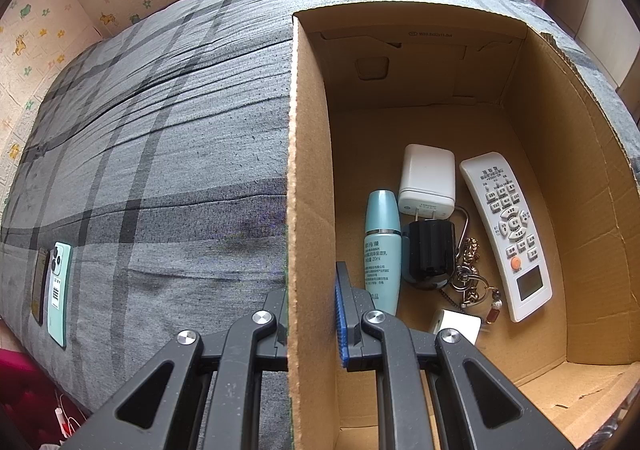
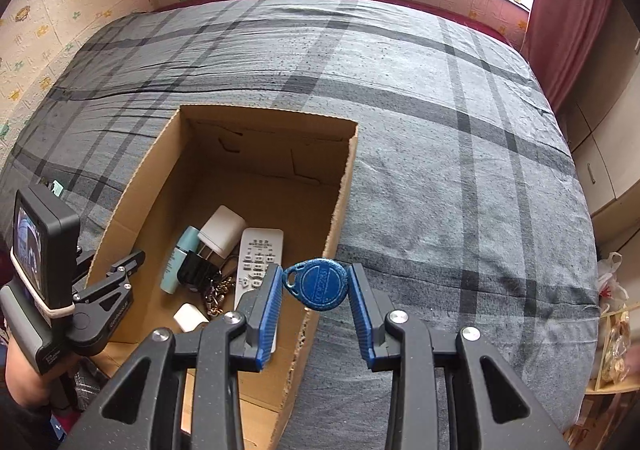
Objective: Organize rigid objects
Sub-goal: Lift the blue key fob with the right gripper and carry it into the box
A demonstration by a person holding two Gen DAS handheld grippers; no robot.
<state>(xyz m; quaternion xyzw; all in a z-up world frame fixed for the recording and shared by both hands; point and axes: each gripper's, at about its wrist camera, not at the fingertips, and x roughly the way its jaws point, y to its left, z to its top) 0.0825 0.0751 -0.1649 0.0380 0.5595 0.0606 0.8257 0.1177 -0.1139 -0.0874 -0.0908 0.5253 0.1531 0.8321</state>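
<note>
A round blue key fob (image 2: pixel 321 284) is pinched between the blue pads of my right gripper (image 2: pixel 316 274), which is shut on it just above the right wall of the open cardboard box (image 2: pixel 342 201). My left gripper (image 1: pixel 312 290) is shut on the box's left wall (image 1: pixel 304 169), one finger inside and one outside; it also shows in the right wrist view as the left gripper (image 2: pixel 128 266). In the box lie a teal bottle (image 1: pixel 382 246), a white charger (image 1: pixel 427 179), a black adapter (image 1: pixel 430 254), a white remote (image 1: pixel 506 234), a metal keychain (image 1: pixel 472 274) and a small white plug (image 1: pixel 456 324).
The box sits on a bed with a grey plaid cover (image 2: pixel 440 129). A mint phone (image 1: pixel 59 288) and a dark phone (image 1: pixel 40 284) lie on the cover far left of the box. Papered walls, a window and a red curtain (image 2: pixel 568 9) bound the bed.
</note>
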